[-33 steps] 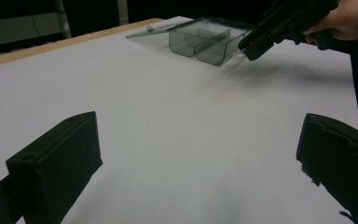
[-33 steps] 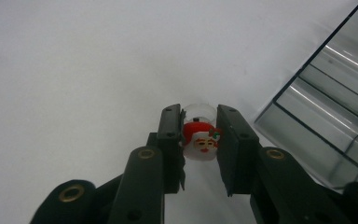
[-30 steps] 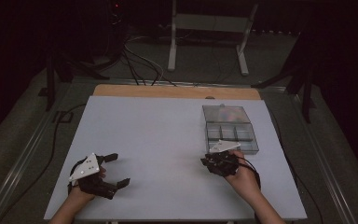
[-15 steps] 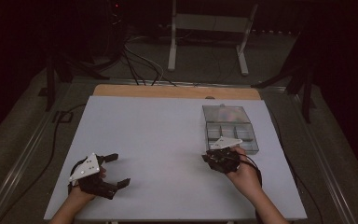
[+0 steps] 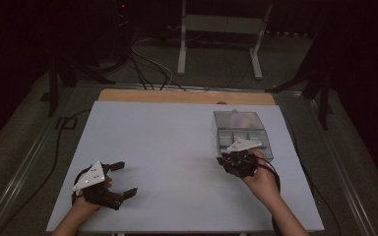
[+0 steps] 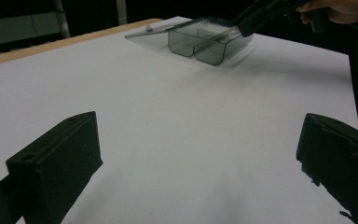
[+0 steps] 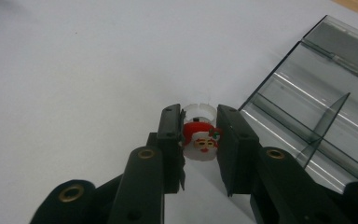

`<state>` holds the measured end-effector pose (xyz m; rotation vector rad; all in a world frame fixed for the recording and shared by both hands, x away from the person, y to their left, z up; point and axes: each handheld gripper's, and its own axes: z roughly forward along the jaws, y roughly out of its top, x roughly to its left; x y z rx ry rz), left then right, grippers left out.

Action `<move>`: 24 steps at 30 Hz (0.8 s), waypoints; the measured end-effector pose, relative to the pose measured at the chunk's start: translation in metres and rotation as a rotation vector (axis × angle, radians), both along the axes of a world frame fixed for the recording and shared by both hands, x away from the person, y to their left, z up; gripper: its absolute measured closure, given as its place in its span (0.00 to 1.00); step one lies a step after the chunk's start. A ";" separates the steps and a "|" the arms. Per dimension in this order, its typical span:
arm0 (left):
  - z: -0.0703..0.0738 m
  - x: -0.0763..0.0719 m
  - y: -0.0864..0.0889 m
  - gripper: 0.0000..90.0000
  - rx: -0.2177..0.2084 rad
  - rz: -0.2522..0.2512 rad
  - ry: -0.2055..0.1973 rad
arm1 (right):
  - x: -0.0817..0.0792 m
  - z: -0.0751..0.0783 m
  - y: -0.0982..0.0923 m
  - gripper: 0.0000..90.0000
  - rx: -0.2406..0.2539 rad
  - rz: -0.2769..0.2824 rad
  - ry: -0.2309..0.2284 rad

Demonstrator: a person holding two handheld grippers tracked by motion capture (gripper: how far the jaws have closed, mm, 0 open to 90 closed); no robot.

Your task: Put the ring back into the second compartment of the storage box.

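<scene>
Fingers (image 7: 171, 140) of my right gripper (image 7: 199, 140) clenched a Santa ring (image 7: 200, 137) beside the open, empty-looking grey box (image 5: 241, 130); left gripper (image 5: 120, 179) stayed released.

Glossy smoky clear-plastic box (image 7: 317, 116), matt white tabletop (image 5: 167, 147), glossy plastic Santa ring (image 7: 201, 136)

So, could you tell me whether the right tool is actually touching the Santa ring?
Touching. The right gripper view shows the right tool with both jaws pressed against the sides of the Santa ring, no gap visible either side.
</scene>
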<state>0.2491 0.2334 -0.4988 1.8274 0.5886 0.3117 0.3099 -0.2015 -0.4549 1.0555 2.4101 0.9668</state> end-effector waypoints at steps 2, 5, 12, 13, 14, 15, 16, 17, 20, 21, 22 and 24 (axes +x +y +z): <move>0.000 0.000 0.000 0.01 0.000 -0.001 0.000 | 0.001 0.001 -0.001 0.80 0.000 -0.005 -0.001; 0.000 0.000 0.000 0.01 0.000 -0.001 -0.001 | 0.002 0.003 -0.003 0.80 0.001 -0.009 -0.004; 0.000 0.000 0.000 0.01 0.000 -0.002 0.000 | 0.005 0.006 -0.007 0.80 0.001 -0.023 -0.010; 0.000 0.000 0.000 0.01 0.000 -0.002 0.000 | 0.005 0.006 -0.007 0.80 0.001 -0.023 -0.009; 0.000 0.000 0.000 0.01 0.000 -0.002 0.000 | 0.006 0.006 -0.008 0.80 0.002 -0.026 -0.010; 0.000 0.000 0.000 0.01 0.000 -0.002 0.000 | 0.006 0.007 -0.008 0.80 0.001 -0.029 -0.010; 0.000 0.000 0.000 0.01 0.001 -0.002 0.000 | 0.007 0.007 -0.009 0.80 0.000 -0.029 -0.011; 0.000 0.000 0.000 0.01 0.000 -0.002 0.000 | 0.007 0.008 -0.009 0.80 -0.001 -0.031 -0.013; 0.000 0.000 0.000 0.01 0.000 -0.002 0.000 | 0.009 0.009 -0.011 0.80 0.000 -0.037 -0.014; 0.000 0.000 0.000 0.01 0.000 -0.003 0.000 | 0.009 0.010 -0.011 0.80 -0.001 -0.038 -0.015; 0.000 0.000 0.000 0.01 0.000 -0.003 0.000 | 0.010 0.010 -0.012 0.80 -0.001 -0.043 -0.015; 0.000 0.000 0.000 0.01 -0.001 -0.002 0.001 | 0.011 0.011 -0.013 0.80 -0.003 -0.046 -0.017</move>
